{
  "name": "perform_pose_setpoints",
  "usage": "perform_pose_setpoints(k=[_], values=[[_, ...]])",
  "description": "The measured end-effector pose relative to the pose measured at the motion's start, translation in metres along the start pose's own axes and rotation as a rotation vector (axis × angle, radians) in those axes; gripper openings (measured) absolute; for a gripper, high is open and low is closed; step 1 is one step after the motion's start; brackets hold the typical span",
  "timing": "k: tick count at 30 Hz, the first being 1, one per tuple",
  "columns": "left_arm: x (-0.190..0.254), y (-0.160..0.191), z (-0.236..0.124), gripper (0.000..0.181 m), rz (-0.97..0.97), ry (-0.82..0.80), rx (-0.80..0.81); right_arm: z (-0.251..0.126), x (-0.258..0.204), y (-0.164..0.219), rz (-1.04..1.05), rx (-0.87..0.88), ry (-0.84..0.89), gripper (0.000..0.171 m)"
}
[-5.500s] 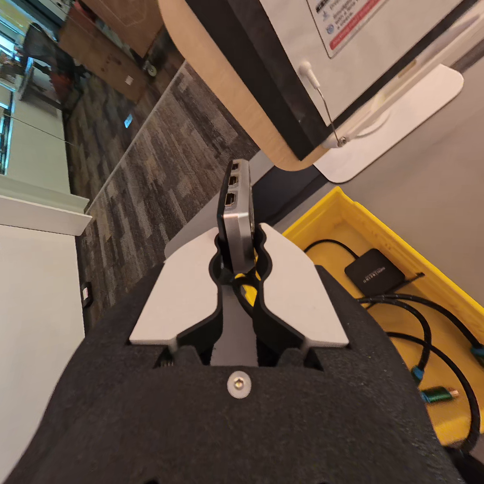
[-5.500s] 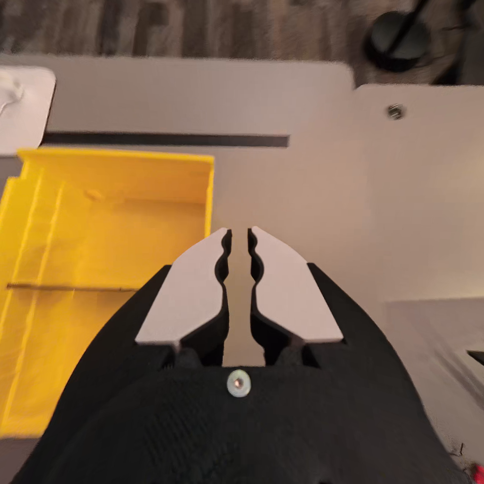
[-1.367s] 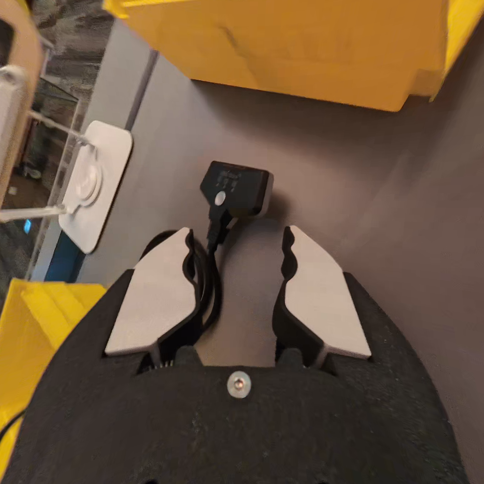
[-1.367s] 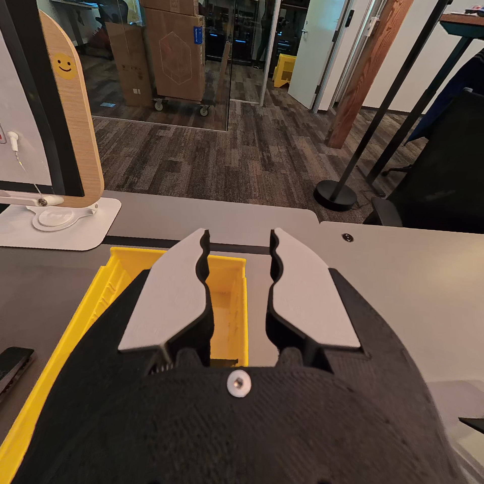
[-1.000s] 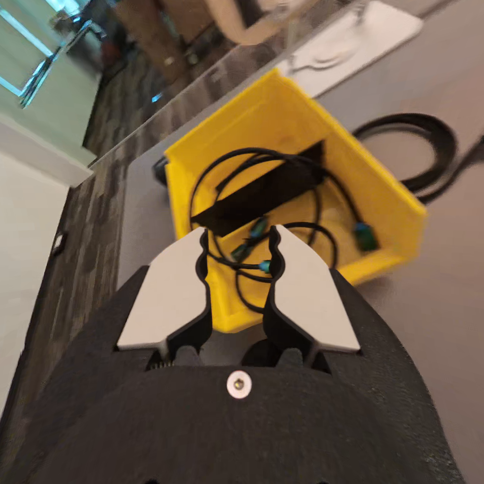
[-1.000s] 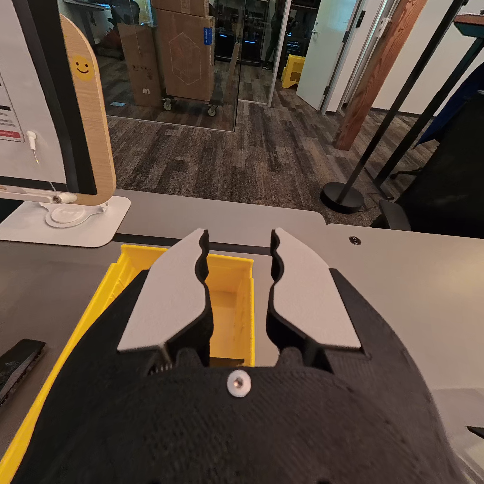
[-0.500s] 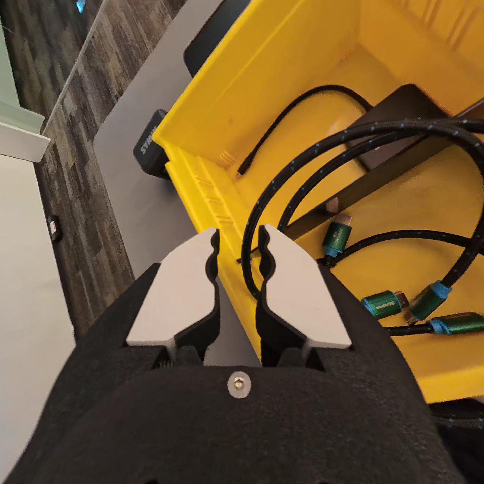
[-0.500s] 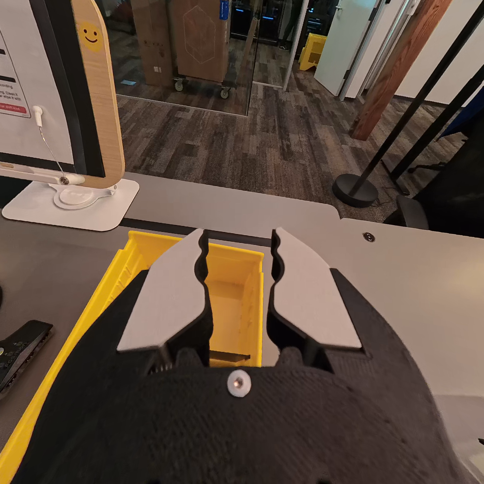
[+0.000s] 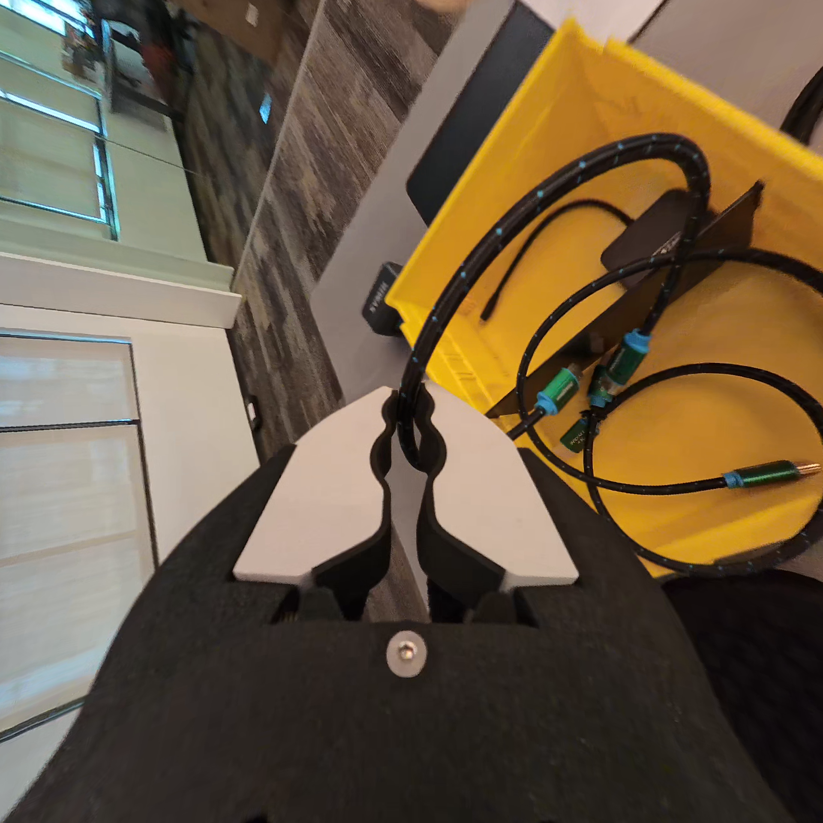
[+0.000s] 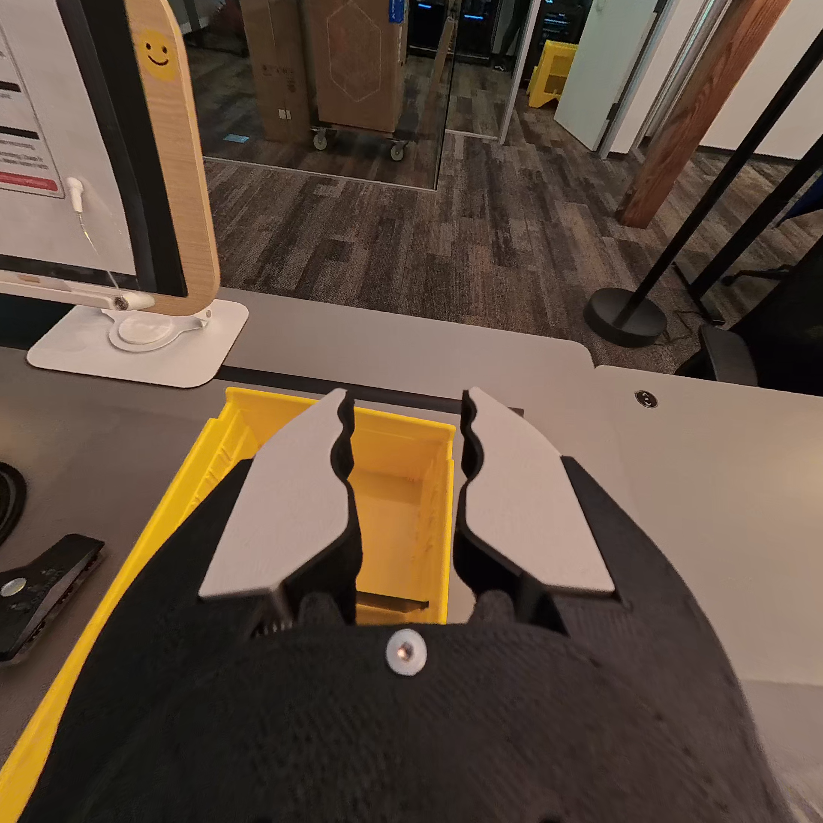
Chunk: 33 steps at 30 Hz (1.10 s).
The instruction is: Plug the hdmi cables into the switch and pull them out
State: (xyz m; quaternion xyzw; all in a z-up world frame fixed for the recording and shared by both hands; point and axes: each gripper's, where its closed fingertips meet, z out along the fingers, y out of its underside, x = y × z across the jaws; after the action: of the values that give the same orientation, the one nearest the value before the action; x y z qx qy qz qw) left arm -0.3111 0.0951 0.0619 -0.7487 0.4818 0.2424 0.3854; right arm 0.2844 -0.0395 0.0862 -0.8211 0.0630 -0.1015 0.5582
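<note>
My left hand-held gripper [image 9: 409, 396] is pinched onto a braided cable [image 9: 450, 307] mid-run, not at a plug, probably because that loop stood highest over the bin [image 9: 481, 178] wall and was easiest to catch. From my fingers the cable arcs toward 1 o'clock and drops back into the bin, where the green plugs [image 9: 556, 394] lie in a tangle at 3 o'clock. The black switch [image 9: 650, 231] rests deeper in the bin at 2 o'clock, against the divider [image 9: 623, 307]. My right hand-held gripper [image 10: 407, 401] hangs wide and empty over the other bin [image 10: 401, 427] at 12 o'clock on the tabletop [image 10: 712, 512], likely ready to receive a plug.
</note>
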Motion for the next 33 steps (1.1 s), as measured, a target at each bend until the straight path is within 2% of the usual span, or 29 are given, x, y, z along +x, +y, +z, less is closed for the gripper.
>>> perform_pose_setpoints(k=[3, 6, 10, 13, 17, 22, 24, 27, 33], values=[[-0.014, -0.023, -0.038, 0.007, -0.017, -0.028, 0.062, -0.004, -0.011, -0.011, -0.034, 0.054, -0.027, 0.047], [-0.020, -0.051, -0.077, 0.007, -0.035, -0.025, 0.145, -0.015, -0.048, -0.035, -0.161, 0.201, -0.153, 0.046], [-0.015, -0.097, -0.128, 0.007, 0.039, -0.029, 0.316, -0.039, -0.149, -0.041, -0.355, 0.308, -0.537, 0.046], [-0.001, -0.133, -0.167, 0.007, 0.090, -0.006, 0.478, -0.058, -0.219, -0.043, -0.398, 0.408, -0.764, 0.044], [0.013, -0.170, -0.213, 0.007, 0.079, 0.051, 0.666, -0.100, -0.286, -0.036, -0.315, 0.480, -1.162, 0.040], [0.028, -0.195, -0.251, 0.007, 0.064, 0.130, 0.811, -0.136, -0.320, -0.029, -0.093, 0.364, -1.529, 0.039], [0.027, -0.198, -0.256, 0.007, 0.064, 0.116, 0.816, -0.140, -0.319, -0.030, -0.106, 0.378, -1.542, 0.039], [0.028, -0.200, -0.256, 0.007, 0.079, 0.120, 0.800, -0.146, -0.312, -0.025, -0.281, 0.477, -1.483, 0.040], [0.038, -0.205, -0.243, 0.007, 0.088, 0.163, 0.747, -0.202, -0.323, 0.002, -0.579, 0.653, -1.592, 0.046]])
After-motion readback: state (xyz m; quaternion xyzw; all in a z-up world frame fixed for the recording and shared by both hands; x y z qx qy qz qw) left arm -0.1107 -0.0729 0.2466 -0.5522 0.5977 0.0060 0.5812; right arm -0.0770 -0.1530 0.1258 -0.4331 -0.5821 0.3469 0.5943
